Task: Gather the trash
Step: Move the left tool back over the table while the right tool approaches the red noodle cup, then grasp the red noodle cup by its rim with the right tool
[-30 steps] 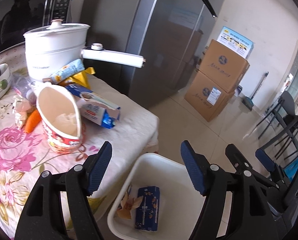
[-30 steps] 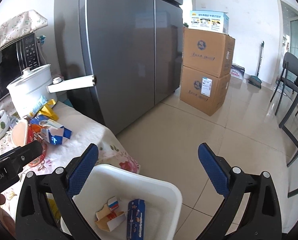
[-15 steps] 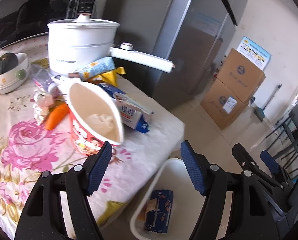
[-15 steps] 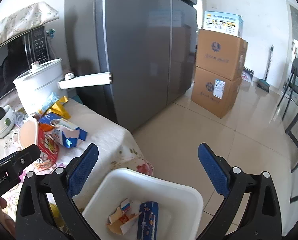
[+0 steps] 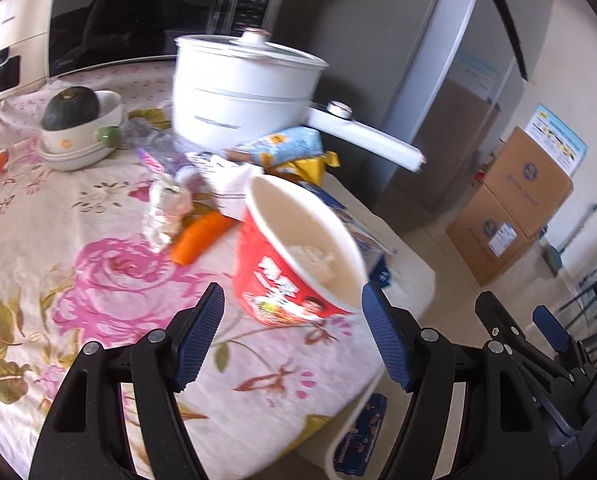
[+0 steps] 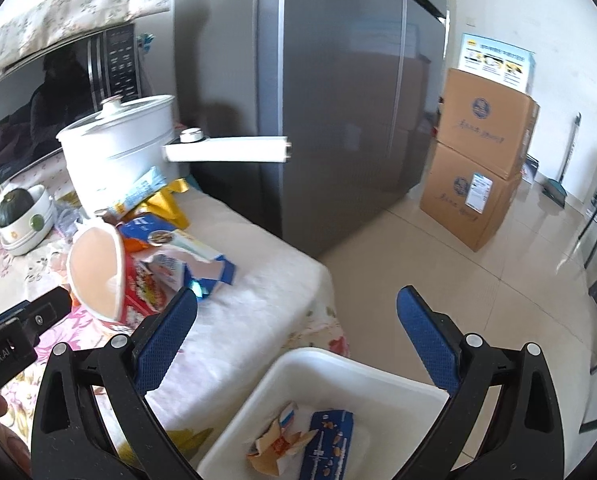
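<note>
Red noodle cup, pink-flowered tablecloth, white bin, blue-padded claws

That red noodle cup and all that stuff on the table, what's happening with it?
A person is clearing trash with a claw in each hand. The left claw is open, lined up on the red noodle cup on the flowered tablecloth, not gripping it. The right claw is open and empty above the white bin, which holds a blue packet and a torn carton.
</note>
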Action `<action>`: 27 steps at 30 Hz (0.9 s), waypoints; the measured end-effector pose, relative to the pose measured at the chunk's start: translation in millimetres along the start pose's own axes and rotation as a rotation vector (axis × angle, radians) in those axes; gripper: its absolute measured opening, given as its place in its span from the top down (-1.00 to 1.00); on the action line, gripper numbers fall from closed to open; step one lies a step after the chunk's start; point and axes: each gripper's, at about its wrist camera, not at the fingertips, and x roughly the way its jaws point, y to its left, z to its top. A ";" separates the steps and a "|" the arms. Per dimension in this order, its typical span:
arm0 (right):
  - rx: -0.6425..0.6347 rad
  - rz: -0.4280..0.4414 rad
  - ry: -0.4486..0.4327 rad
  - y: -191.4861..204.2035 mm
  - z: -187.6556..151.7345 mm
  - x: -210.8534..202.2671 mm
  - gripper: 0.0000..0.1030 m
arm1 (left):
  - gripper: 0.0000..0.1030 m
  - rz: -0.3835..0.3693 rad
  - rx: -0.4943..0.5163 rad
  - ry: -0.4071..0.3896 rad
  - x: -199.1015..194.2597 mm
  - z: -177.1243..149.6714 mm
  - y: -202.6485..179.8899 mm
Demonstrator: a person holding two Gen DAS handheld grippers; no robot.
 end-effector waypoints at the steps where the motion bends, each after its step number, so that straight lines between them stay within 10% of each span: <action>1: -0.008 0.009 0.004 6.1 1.5 1.4 -0.86 | -0.36 0.007 -0.009 -0.001 -0.6 1.4 4.9; 27: -0.513 0.250 0.124 180.8 35.0 42.5 -0.80 | -0.36 0.115 -0.293 -0.043 -38.3 21.3 134.0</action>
